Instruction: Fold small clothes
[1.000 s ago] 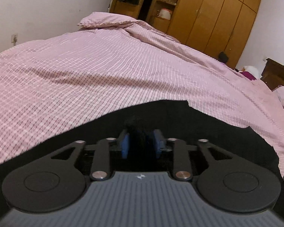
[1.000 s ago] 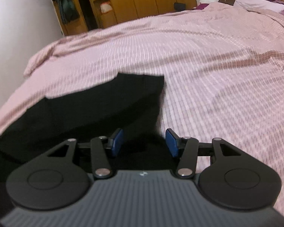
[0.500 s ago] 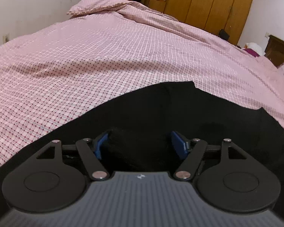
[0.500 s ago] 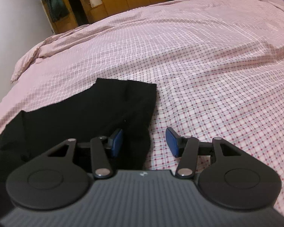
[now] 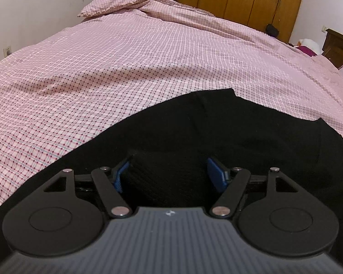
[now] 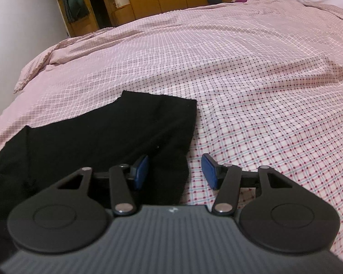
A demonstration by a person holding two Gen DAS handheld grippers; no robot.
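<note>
A wide bed under a pink checked cover (image 5: 148,68) stretches away beyond both sets of fingers, up to a row of wooden wardrobes (image 5: 251,0) along the far wall. On the cover lies a black garment (image 5: 217,132), spread flat, directly under and ahead of the left gripper (image 5: 169,173) and reaching across to the left-hand finger of the right gripper (image 6: 175,171). The left gripper's jaws have just been opening and now stand spread wide, a raised fold of the black cloth sitting between the blue pads (image 5: 215,171) without being squeezed. The right gripper's fingers are also parted: the garment's right edge runs up between them, black cloth by the left pad and bare checked cover by the right pad, neither pressing on anything I can see.
</note>
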